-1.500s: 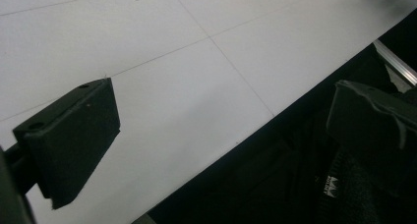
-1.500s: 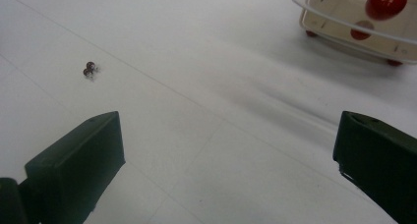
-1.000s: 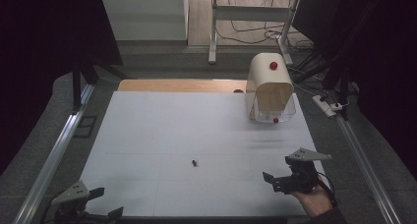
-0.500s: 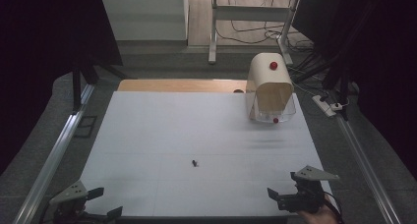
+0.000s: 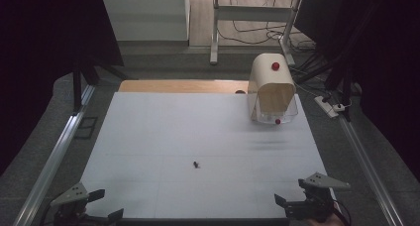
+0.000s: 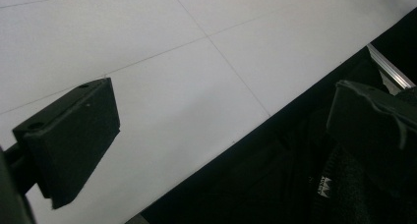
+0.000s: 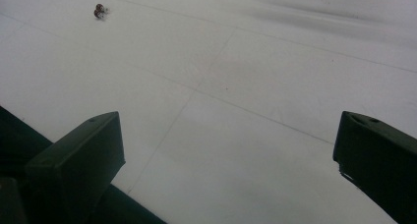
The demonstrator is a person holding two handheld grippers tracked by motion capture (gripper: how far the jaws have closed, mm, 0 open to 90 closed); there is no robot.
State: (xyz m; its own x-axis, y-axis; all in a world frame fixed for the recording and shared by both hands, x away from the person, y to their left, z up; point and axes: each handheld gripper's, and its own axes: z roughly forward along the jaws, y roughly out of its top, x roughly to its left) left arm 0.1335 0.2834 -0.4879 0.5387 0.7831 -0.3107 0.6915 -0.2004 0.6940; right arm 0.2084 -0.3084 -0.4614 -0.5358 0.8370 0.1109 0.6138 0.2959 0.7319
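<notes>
A tiny dark object (image 5: 196,164) near the middle of the white worktop (image 5: 163,137) is too small to identify; both black hand-held grippers are cut off at the bottom edge.

R gripper (image 5: 297,202) pulled back.

Left gripper (image 5: 99,206) low at bottom-left of high view, jaws spread wide, nothing between them, grey three-cornered plate on top. In left gripper view both black jaws far apart, one at each side of frame.

Right gripper (image 5: 292,206) low at bottom-right of high view, jaws wide apart, empty, pointing toward left side, grey plate on top. Bit of hand (image 5: 337,218) behind it at frame edge. Grippers well apart.
</notes>
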